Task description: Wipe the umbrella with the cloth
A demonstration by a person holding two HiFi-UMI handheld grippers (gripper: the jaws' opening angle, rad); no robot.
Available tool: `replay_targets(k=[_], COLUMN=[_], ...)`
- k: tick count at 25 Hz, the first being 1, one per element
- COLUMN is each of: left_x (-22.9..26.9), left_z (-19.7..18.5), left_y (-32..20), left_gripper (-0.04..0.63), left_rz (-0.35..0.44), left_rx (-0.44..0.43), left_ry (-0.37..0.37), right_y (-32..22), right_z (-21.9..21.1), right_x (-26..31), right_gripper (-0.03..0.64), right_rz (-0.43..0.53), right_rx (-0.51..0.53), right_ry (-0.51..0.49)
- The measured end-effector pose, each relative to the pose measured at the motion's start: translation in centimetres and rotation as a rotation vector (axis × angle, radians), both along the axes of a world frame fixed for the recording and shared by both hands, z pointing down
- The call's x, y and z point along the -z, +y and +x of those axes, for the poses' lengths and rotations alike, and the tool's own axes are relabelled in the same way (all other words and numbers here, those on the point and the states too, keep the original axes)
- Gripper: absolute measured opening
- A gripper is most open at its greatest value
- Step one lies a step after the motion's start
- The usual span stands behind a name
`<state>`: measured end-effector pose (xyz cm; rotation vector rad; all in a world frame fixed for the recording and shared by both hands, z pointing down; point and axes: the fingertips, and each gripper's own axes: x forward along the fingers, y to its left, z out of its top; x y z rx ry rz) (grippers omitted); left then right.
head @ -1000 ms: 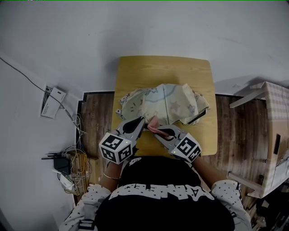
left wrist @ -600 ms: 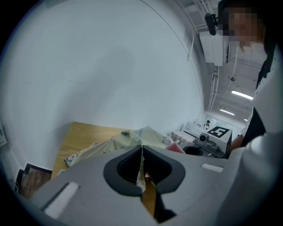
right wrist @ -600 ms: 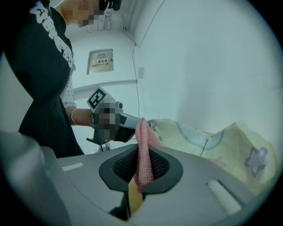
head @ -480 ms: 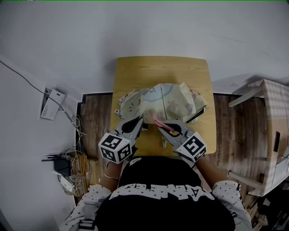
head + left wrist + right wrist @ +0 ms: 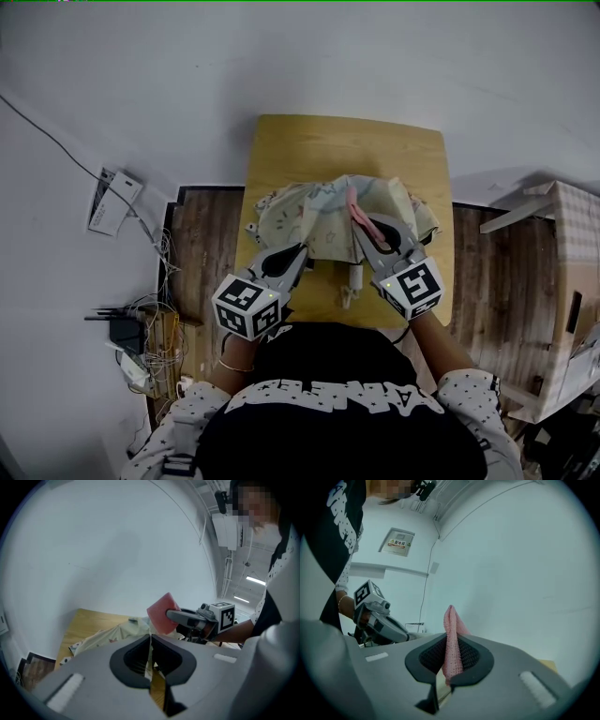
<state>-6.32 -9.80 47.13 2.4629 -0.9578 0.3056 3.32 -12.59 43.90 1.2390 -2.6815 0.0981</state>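
Observation:
A cream patterned umbrella (image 5: 314,211) lies half folded on the small wooden table (image 5: 347,150), its white handle (image 5: 356,277) pointing toward me. My left gripper (image 5: 302,251) is shut on a thin edge of the umbrella's fabric (image 5: 110,637) at its near left side. My right gripper (image 5: 362,221) is shut on a folded pink cloth (image 5: 353,200) and holds it over the right part of the canopy. The left gripper view shows the cloth (image 5: 161,613) sticking out past the right gripper (image 5: 172,616). In the right gripper view the cloth (image 5: 450,618) stands upright between the pads.
A white box (image 5: 114,199) with a cable sits by the wall at left. A router and tangled wires (image 5: 131,333) lie on the floor. A pale wooden crate (image 5: 567,272) stands at right. Wood flooring flanks the table (image 5: 89,620).
The right gripper has carried the pink cloth from the umbrella's near edge up and away from me, onto the right part of the canopy. The left gripper has stayed put.

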Motion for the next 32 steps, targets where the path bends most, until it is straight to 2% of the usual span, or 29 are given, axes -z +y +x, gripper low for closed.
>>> replay_targets(k=[4,12,20,32], left_x=[0.2,0.7,1.1,1.2], left_z=[0.3,0.3,0.6,0.2], left_y=[0.5,0.5,0.2,0.1], left_gripper=[0.006,0.006,0.006,0.006], left_rz=[0.001,0.027,0.039,0.047], left_rx=[-0.014,-0.031,-0.041,-0.038], left_ry=[0.003,-0.005,0.004,-0.008], right_y=[-1.7,-4.2,-5.8,-3.8], right_z=[0.4,-0.3,0.1,-1.0], right_x=[1.1,0.0,-3.2,-6.3], right_gripper=[0.034,0.034,0.034,0.034], right_rz=[0.071,0.074,-0.002,-0.059], right_rx=[-0.047,-0.028,-0.025,0.037], right_ry=[0.011,0.052,0.147,0.182])
